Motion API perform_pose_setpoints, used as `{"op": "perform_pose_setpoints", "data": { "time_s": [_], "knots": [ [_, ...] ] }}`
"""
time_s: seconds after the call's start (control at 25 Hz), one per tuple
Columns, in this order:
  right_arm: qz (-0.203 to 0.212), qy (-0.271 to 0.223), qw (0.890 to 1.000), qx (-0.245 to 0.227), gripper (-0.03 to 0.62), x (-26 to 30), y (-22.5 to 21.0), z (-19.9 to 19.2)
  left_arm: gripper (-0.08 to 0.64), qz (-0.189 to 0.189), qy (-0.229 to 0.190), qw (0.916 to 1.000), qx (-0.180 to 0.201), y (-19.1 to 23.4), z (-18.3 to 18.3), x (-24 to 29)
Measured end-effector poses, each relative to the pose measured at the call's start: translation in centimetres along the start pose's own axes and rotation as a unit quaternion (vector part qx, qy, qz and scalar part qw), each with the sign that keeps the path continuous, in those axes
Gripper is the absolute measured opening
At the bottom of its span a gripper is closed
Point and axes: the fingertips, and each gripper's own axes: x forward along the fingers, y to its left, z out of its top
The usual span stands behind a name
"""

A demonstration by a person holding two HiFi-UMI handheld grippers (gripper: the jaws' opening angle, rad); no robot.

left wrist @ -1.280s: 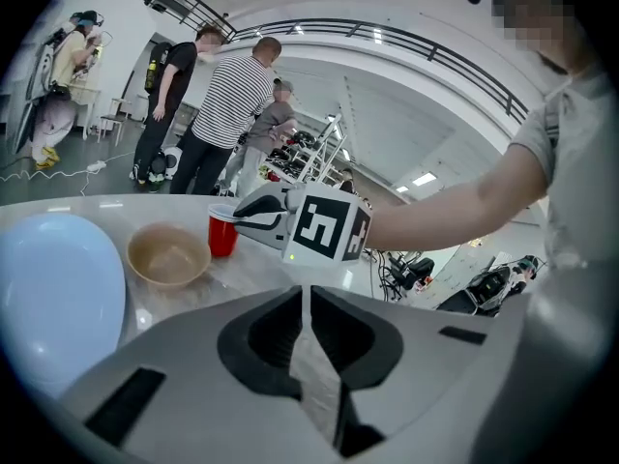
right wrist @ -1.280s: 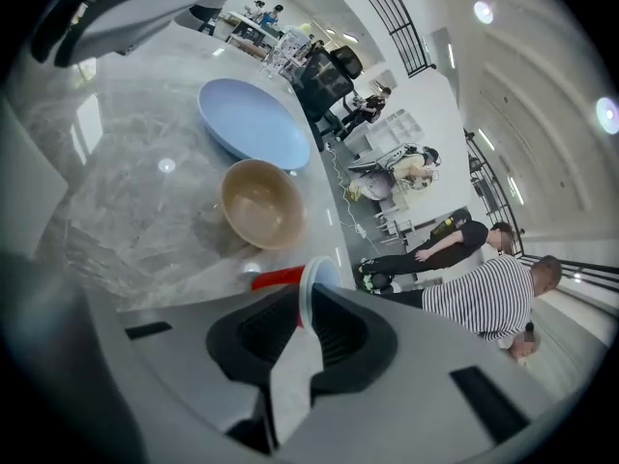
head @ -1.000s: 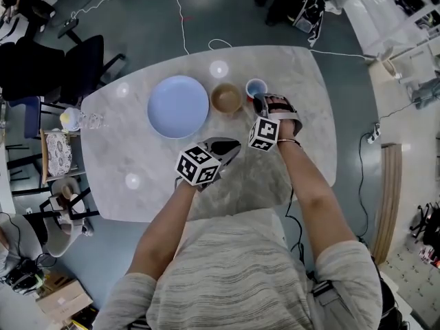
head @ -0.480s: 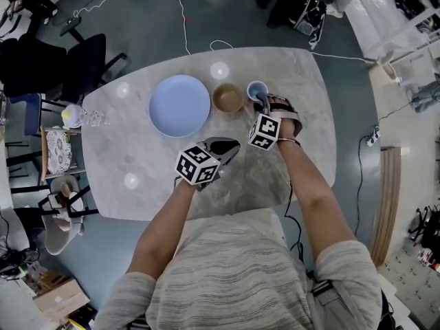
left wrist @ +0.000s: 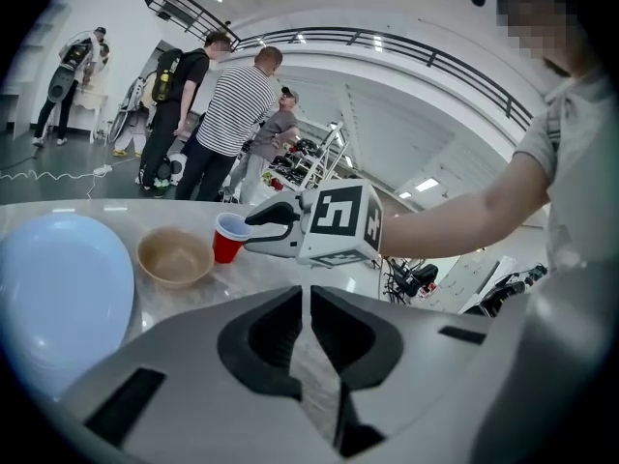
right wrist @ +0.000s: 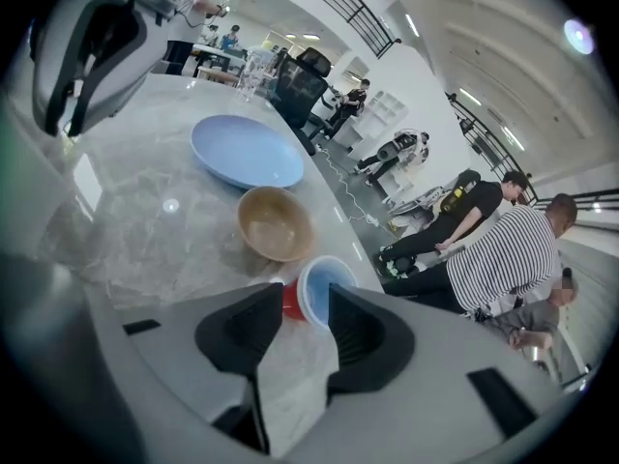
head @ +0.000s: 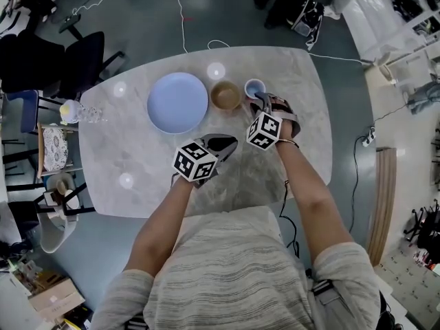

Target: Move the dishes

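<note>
On the marble table (head: pixel 137 157) a light blue plate (head: pixel 177 102), a tan bowl (head: pixel 225 95) and a red cup with a blue inside (head: pixel 254 87) stand in a row. My right gripper (head: pixel 259 102) is at the cup. In the right gripper view its jaws have just been opening and stand open, with the cup (right wrist: pixel 319 293) upright on the table between the right gripper's (right wrist: pixel 305 303) tips. The bowl (right wrist: pixel 276 222) and plate (right wrist: pixel 247 151) lie beyond. My left gripper (head: pixel 230 141) hovers over the table's middle. In its own view the left gripper (left wrist: pixel 306 293) is shut and empty.
A clear glass object (head: pixel 82 114) sits at the table's left edge, with chairs (head: pixel 62 60) beside it. Several people (left wrist: pixel 232 114) stand beyond the far side of the table. A cable (head: pixel 180 19) runs across the floor.
My right gripper has rolled slightly and its jaws have spread apart at the cup, which stays in its place. The left gripper has not moved.
</note>
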Motion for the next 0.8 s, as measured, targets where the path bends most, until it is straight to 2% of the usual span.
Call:
{"op": "perform_pose_setpoints", "data": {
  "time_s": [0.12, 0.28, 0.52, 0.8],
  "knots": [
    [0.003, -0.016, 0.998, 0.054, 0.161, -1.2, 0.1, 0.5, 0.023, 0.000, -0.005, 1.0000, 0.000, -0.3, 0.1, -0.1],
    [0.011, -0.040, 0.991, 0.130, 0.150, -2.8, 0.5, 1.0, 0.023, 0.001, -0.014, 0.9999, -0.003, -0.5, 0.4, -0.2],
    [0.021, -0.066, 0.978, 0.198, 0.126, -5.2, 2.2, 1.6, 0.023, 0.008, -0.031, 0.9994, -0.015, -0.6, 0.2, -1.1],
    [0.020, -0.119, 0.956, 0.269, 0.080, -8.8, 2.8, 3.2, 0.023, 0.016, -0.051, 0.9985, -0.009, -1.2, 0.2, -2.3]
  ]
}}
